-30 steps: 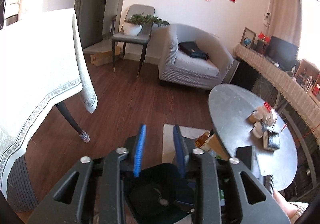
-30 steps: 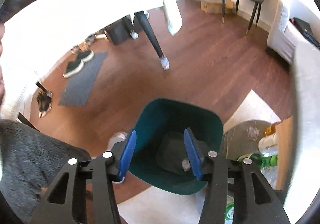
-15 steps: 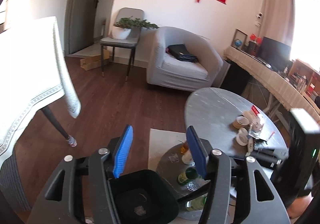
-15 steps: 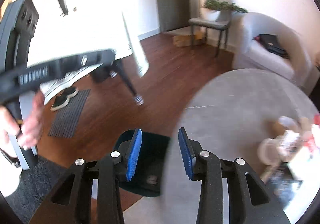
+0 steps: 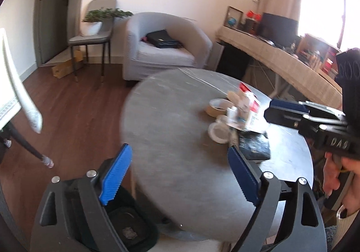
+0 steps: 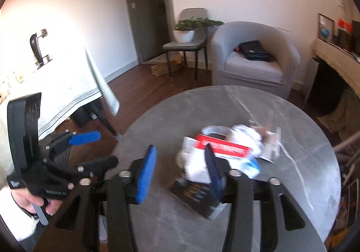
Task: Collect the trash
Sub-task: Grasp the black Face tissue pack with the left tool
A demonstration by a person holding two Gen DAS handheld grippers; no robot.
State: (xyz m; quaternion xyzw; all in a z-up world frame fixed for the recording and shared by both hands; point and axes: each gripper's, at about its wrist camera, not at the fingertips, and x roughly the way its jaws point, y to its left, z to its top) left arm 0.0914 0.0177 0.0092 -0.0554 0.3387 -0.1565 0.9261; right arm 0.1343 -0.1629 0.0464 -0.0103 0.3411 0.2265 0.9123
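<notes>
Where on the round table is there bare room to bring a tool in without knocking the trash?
The round table is bare along its near-left side, from the edge facing the tablecloth to the trash pile, and along the far rim toward the armchair. It is crowded at the centre-right: cartons, tape rolls and a dark packet sit bunched together.

Both tools are up from the floor-level dark green trash bin [image 5: 126, 225] and now hang over the round grey desk [image 5: 180, 130]. The left tool [image 5: 177, 175] gapes far wider than before. The right tool [image 6: 180, 171], parted wider too, now faces the litter pile [image 6: 227, 150] instead of the bin.
</notes>
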